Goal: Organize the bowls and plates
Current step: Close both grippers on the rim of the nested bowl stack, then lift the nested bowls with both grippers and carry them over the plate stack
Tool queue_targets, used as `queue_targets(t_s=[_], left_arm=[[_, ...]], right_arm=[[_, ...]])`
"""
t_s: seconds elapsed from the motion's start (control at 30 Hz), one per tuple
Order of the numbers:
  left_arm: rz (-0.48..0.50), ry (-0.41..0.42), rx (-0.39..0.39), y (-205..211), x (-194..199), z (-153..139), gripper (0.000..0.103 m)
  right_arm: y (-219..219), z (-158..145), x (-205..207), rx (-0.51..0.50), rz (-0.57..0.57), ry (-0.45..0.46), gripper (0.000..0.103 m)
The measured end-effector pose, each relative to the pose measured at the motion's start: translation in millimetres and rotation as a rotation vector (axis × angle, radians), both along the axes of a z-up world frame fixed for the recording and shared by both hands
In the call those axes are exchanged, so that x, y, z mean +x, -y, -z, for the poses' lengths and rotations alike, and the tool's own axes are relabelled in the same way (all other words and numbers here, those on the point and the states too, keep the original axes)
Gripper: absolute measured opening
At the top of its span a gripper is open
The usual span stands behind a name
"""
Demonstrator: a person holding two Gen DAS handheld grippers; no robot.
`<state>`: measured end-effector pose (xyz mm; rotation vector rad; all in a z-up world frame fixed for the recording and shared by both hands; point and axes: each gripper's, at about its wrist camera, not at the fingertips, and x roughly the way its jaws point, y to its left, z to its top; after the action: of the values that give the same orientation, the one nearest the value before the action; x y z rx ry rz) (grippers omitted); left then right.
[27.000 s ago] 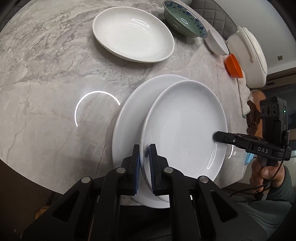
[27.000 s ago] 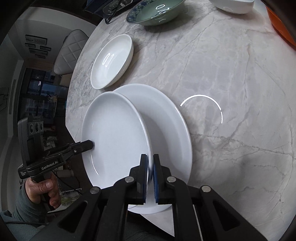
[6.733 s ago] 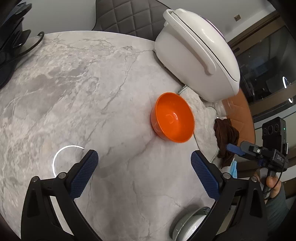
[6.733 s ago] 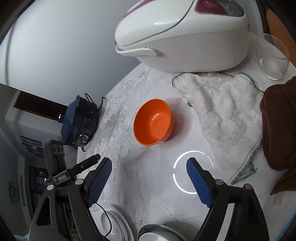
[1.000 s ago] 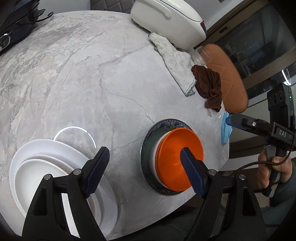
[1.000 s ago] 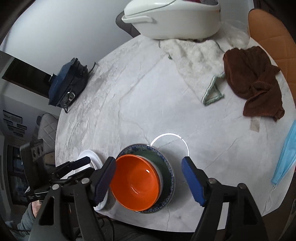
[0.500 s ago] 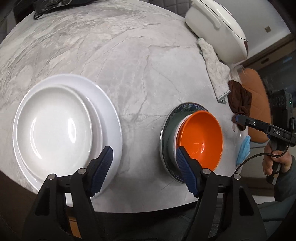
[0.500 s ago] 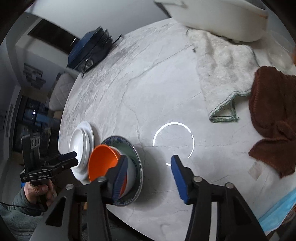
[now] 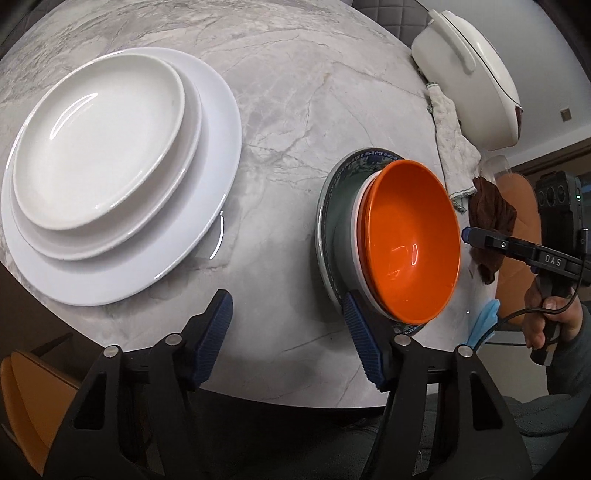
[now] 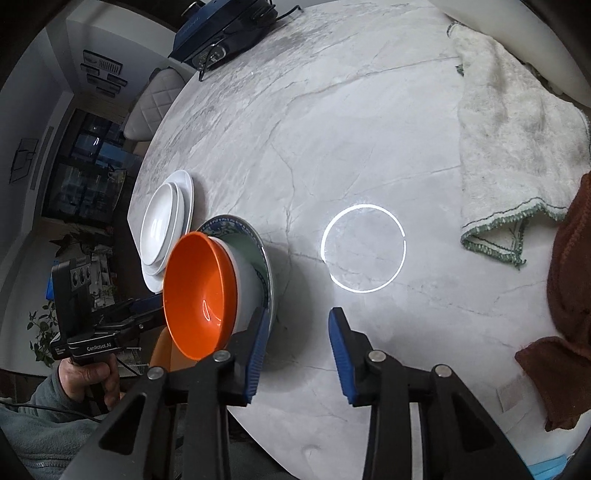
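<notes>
Several white plates (image 9: 99, 147) lie stacked at the left of the marble table (image 9: 295, 92). Beside them an orange bowl (image 9: 410, 243) sits nested in a white bowl inside a green patterned bowl (image 9: 332, 221). My left gripper (image 9: 290, 332) hangs low over the table's near edge, its jaws closing on bare marble only, and its right finger (image 9: 362, 339) is against the green bowl's rim. My right gripper (image 10: 299, 343) is on the stack's other side, jaws closing over bare table, with its left finger (image 10: 258, 343) at the green bowl (image 10: 266, 266) rim. Neither holds anything.
A white rice cooker (image 9: 469, 74) stands at the far right. A white towel (image 10: 517, 129) and a brown cloth (image 10: 569, 295) lie by it. A blue face mask (image 9: 484, 321) lies near the edge. A dark blue device (image 10: 221, 33) sits at the back.
Both grippers have sunk closer to the table and rolled. Their jaws have narrowed. The plate stack and bowl stack look larger and nearer in both views.
</notes>
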<state>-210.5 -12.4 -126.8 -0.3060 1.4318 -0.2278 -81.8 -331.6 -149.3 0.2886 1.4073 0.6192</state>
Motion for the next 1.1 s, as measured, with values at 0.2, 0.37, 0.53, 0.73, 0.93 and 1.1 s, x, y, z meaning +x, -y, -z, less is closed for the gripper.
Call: queue_targets(t_s=[0.2, 0.37, 0.53, 0.73, 0.93, 1.1], left_arm=[[0.011, 0.053, -0.016, -0.4, 4.7, 1.8, 0.056], [0.005, 0.033, -0.076, -9.3, 21.9, 10.7, 0.055], [0.05, 0.025, -0.138, -4.9, 35.3, 22.9, 0.033], [0.042, 0.017, -0.175, -1.1, 43.3, 31.6, 0.029], [0.019, -0.007, -0.219, -5.0, 45.0, 41.5, 0.029], [0.01, 0.003, -0.232, -6.6, 44.9, 44.7, 0.029]], right_arm=[[-9.0, 4.4, 3.5, 0.01, -0.03, -0.005, 0.038], [-7.7, 14.8, 8.1, 0.028, -0.035, -0.042, 0.038], [-8.7, 23.7, 10.4, 0.07, -0.045, -0.072, 0.038], [-9.1, 31.9, 12.8, 0.088, -0.046, -0.103, 0.038], [-12.1, 33.1, 16.1, 0.093, -0.059, -0.111, 0.038], [-12.2, 42.3, 20.5, 0.118, -0.058, -0.144, 0.036]])
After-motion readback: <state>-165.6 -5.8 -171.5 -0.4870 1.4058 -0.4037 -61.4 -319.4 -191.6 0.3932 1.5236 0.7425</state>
